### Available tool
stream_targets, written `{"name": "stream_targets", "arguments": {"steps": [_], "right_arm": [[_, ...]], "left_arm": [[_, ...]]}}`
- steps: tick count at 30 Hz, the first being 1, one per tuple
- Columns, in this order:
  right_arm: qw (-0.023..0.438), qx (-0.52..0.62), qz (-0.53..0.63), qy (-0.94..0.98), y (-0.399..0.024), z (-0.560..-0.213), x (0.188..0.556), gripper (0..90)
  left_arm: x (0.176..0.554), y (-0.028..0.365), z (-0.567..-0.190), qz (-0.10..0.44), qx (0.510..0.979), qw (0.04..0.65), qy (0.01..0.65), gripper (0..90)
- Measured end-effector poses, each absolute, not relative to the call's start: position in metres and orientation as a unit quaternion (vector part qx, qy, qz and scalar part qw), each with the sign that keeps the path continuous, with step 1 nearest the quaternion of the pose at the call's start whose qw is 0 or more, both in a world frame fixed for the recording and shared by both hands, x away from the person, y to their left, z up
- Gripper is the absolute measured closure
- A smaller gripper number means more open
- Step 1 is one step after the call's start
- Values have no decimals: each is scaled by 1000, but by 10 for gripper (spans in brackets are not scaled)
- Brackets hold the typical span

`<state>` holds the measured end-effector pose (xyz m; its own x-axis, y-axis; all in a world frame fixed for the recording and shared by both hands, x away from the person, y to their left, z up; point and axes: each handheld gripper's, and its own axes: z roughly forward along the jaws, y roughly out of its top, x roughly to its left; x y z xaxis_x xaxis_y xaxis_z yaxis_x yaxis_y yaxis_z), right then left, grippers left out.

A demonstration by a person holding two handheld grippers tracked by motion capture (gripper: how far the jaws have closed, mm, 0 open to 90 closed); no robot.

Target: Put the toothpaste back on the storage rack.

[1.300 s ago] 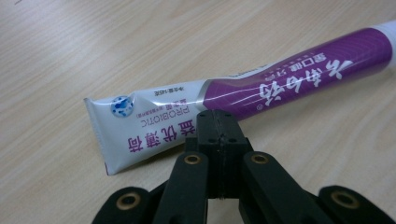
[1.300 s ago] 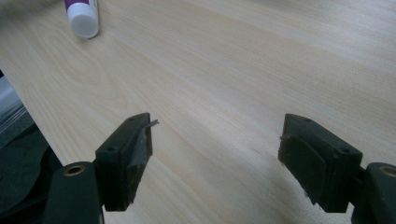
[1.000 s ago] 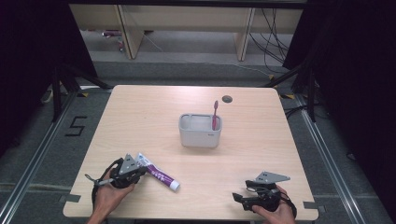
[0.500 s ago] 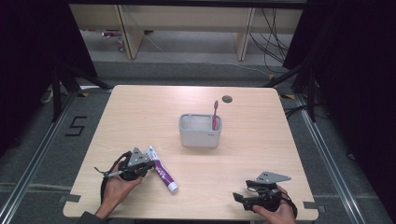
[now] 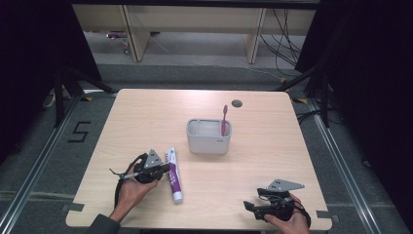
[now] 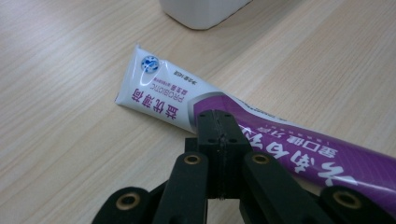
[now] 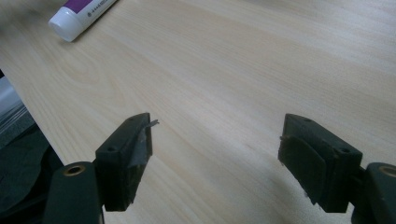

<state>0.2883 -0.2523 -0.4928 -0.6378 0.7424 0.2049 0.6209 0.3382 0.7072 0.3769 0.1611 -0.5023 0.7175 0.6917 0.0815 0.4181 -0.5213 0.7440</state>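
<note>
left gripper (image 5: pixel 163 169): jaws pressed together, over toothpaste tube (image 5: pixel 173 173), near left | right gripper (image 5: pixel 254 208): spread, empty, near right

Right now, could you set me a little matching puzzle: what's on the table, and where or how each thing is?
Things:
1. toothpaste tube
2. toothbrush
3. left gripper
4. right gripper

States:
a. jaws wide apart over bare wood
b. lying flat on the table
c. standing in the grey holder
d. jaws closed, tips by the tube

Pairs: 1-b, 2-c, 3-d, 4-a
</note>
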Motion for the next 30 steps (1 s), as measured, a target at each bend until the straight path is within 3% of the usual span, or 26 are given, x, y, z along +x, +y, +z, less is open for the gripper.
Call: {"name": "stream_targets", "arguments": {"steps": [7, 11, 13, 26, 30], "right_arm": [[51, 423, 399, 812, -252, -493, 288, 260], [51, 423, 399, 812, -252, -493, 288, 260], [74, 414, 397, 816, -253, -492, 288, 260], [71, 420, 402, 811, -253, -493, 288, 260], [70, 421, 396, 813, -253, -492, 287, 260]], "left_arm": [[380, 152, -504, 183, 851, 369, 326, 896], [381, 153, -502, 181, 857, 362, 318, 890], [381, 154, -502, 177, 856, 362, 323, 879], [383, 165, -494, 114, 834, 366, 396, 587], [385, 163, -489, 71, 830, 361, 420, 476]]}}
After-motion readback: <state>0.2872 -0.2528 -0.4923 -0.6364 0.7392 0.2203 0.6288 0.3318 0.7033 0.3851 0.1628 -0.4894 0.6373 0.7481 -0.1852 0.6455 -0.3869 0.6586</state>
